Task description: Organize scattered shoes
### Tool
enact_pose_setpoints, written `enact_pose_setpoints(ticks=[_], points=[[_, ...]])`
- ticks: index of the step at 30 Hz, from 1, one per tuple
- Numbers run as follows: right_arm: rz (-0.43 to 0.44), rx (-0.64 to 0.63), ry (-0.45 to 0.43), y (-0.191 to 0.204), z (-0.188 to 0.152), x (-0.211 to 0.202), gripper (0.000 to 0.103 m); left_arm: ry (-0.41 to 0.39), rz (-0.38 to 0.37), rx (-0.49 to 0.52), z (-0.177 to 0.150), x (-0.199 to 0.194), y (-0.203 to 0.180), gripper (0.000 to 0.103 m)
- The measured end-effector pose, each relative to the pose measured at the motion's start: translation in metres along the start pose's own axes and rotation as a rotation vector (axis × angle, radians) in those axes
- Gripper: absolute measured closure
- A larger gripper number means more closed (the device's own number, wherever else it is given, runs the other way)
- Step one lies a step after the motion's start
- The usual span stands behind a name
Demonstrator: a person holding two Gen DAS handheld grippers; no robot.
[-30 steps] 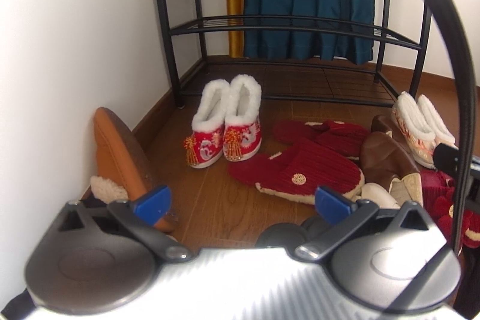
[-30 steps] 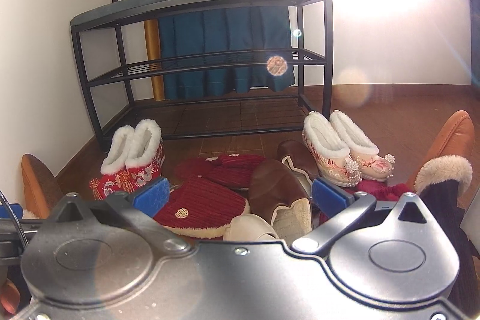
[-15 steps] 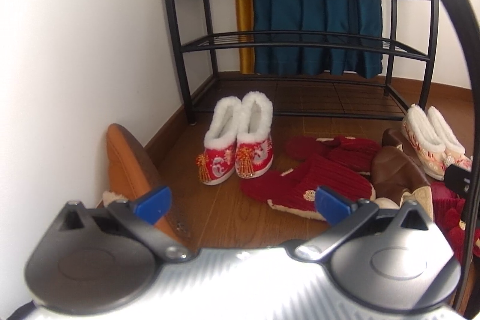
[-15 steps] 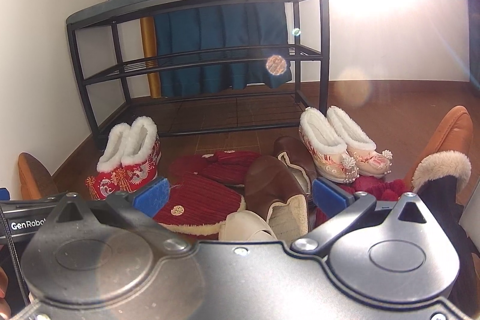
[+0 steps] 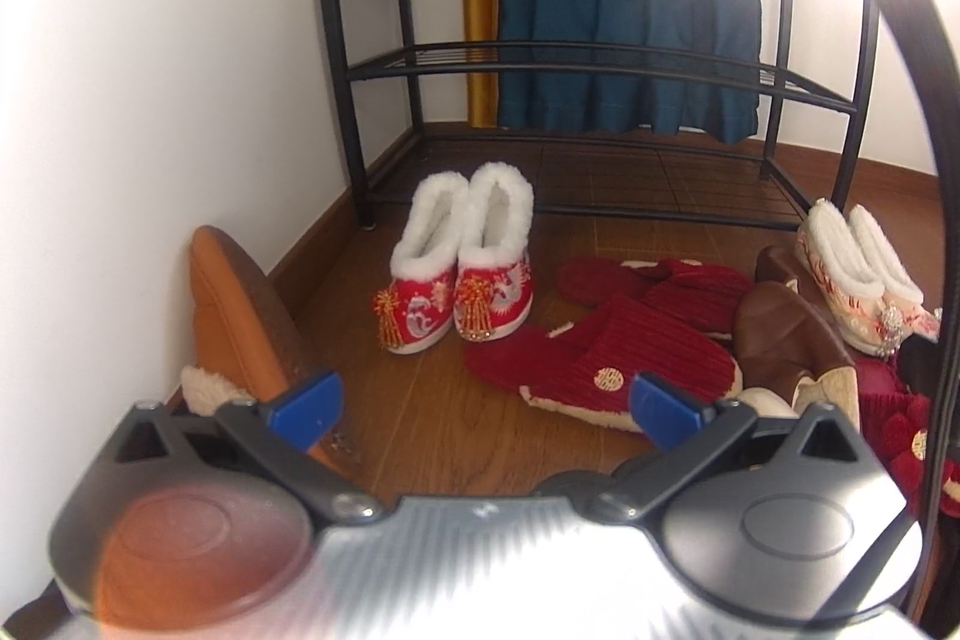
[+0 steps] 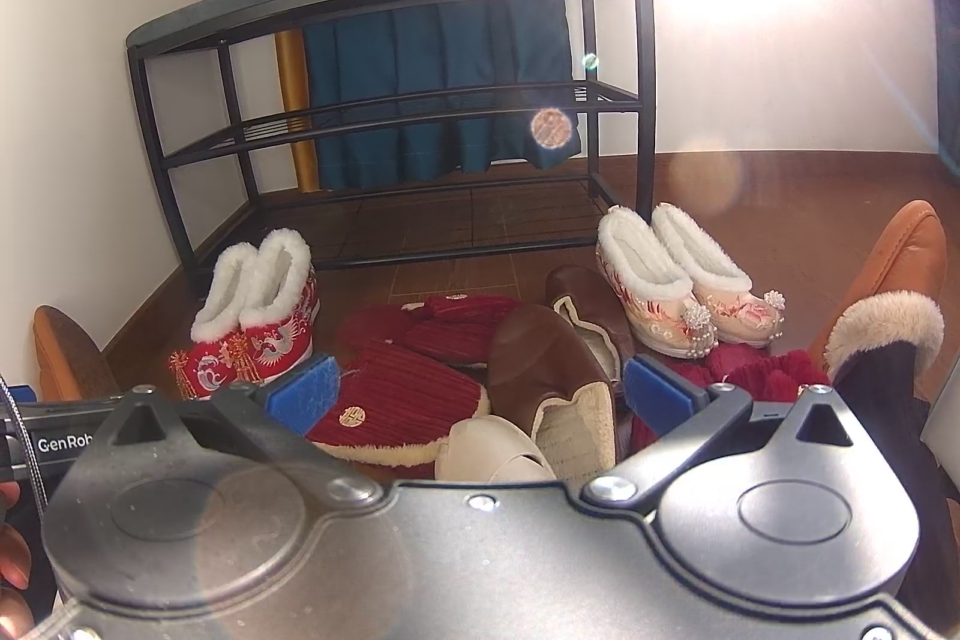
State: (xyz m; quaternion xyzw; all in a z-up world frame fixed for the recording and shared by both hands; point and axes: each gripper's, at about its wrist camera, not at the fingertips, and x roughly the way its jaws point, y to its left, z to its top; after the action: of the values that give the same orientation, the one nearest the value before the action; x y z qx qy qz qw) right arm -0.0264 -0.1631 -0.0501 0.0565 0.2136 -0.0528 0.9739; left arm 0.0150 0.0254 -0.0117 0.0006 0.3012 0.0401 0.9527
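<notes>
Wooden floor (image 5: 420,418) bears scattered slippers (image 6: 396,394) and a black shoe rack (image 6: 384,112).

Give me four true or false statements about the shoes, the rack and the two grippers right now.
1. The black metal shoe rack holds no shoes. True.
2. The red embroidered, white-fur-trimmed shoes sit side by side on the floor. True.
3. The left gripper grips a red ribbed slipper. False: it is open and holds nothing.
4. The brown leather slippers sit on the rack's middle shelf. False: they lie on the floor.
</notes>
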Motion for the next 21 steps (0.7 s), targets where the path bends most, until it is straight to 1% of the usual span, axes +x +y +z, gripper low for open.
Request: enact_pose_setpoints(ticks=[1, 3, 5, 7, 13, 15, 19, 21], points=[[0.0, 0.0, 0.0, 0.0, 0.0, 0.001, 0.0, -0.002, -0.029, -0.02, 0.0, 0.001, 0.003, 0.0], [0.001, 0.002, 0.0, -0.002, -0.001, 0.001, 0.0, 0.001, -0.048, -0.077, 0.001, 0.004, 0.009, 0.0], [0.001, 0.005, -0.001, -0.003, 0.0, 0.002, 0.0, -0.007, -0.041, -0.133, 0.0, 0.007, 0.012, 0.0], [0.0, 0.006, -0.001, -0.003, -0.001, 0.002, 0.0, -0.036, -0.017, -0.153, -0.001, 0.008, 0.012, 0.0], [0.0, 0.011, -0.002, -0.004, -0.002, 0.003, 0.0, -0.042, 0.018, -0.095, 0.001, 0.02, 0.004, 0.0], [-0.002, 0.012, -0.002, -0.005, -0.001, 0.003, 0.0, -0.04, 0.009, -0.088, 0.001, 0.024, 0.003, 0.0], [-0.008, 0.021, -0.004, -0.009, 0.0, 0.004, 0.0, -0.007, -0.038, -0.086, 0.004, 0.036, 0.003, 0.0], [-0.011, 0.025, -0.003, -0.01, 0.0, 0.006, 0.0, -0.002, -0.05, -0.082, 0.003, 0.042, 0.001, 0.0]])
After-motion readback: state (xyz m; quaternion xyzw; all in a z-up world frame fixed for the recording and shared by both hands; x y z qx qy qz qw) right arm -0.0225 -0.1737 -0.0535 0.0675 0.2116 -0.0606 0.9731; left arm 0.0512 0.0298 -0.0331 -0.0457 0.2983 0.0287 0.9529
